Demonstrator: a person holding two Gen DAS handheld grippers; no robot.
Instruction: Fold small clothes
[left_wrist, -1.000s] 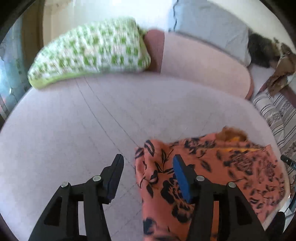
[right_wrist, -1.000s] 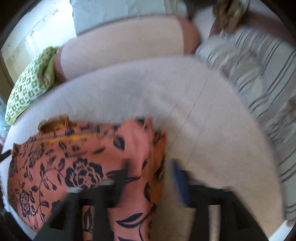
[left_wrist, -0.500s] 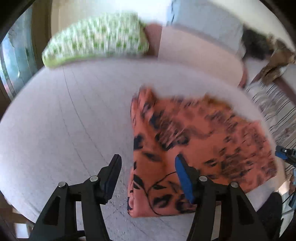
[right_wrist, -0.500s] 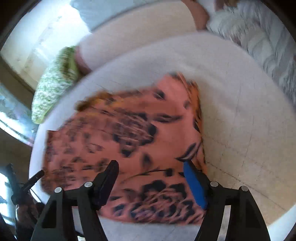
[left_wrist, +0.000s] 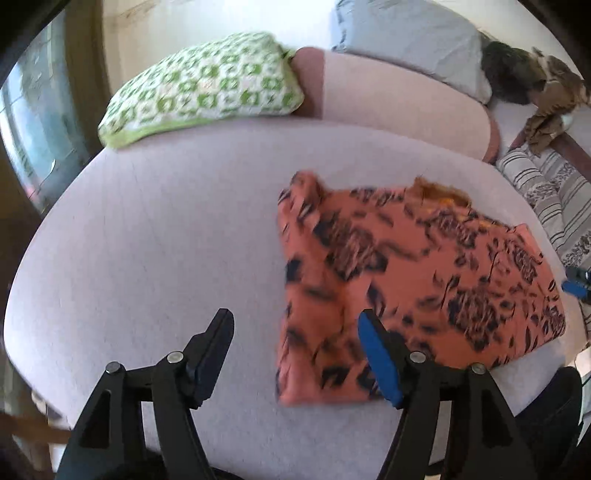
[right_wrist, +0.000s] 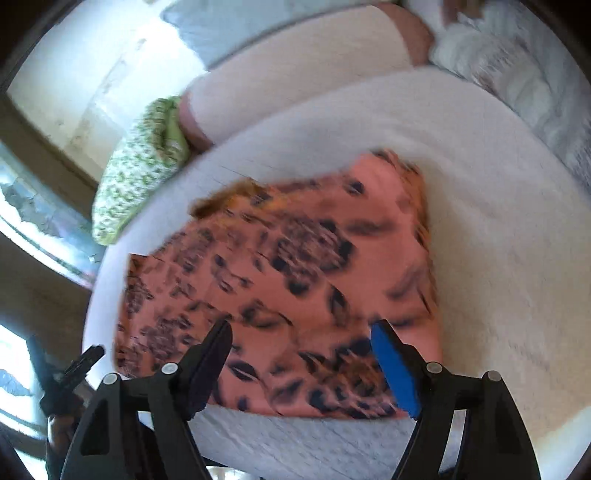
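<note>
Left wrist view: orange floral-print folded garment (left_wrist: 413, 280) lies flat on pale lilac bed sheet (left_wrist: 155, 229), near front edge; left gripper (left_wrist: 295, 354) and right gripper (right_wrist: 301, 360) both gaping, empty, above it; next fold: pinch both near corners evenly

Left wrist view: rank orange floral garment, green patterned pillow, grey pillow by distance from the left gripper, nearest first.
1. orange floral garment: lies flat on the bed, right by the left gripper, partly behind its right finger.
2. green patterned pillow: far edge of the bed, upper left.
3. grey pillow: behind the pink bolster, upper right.
</note>
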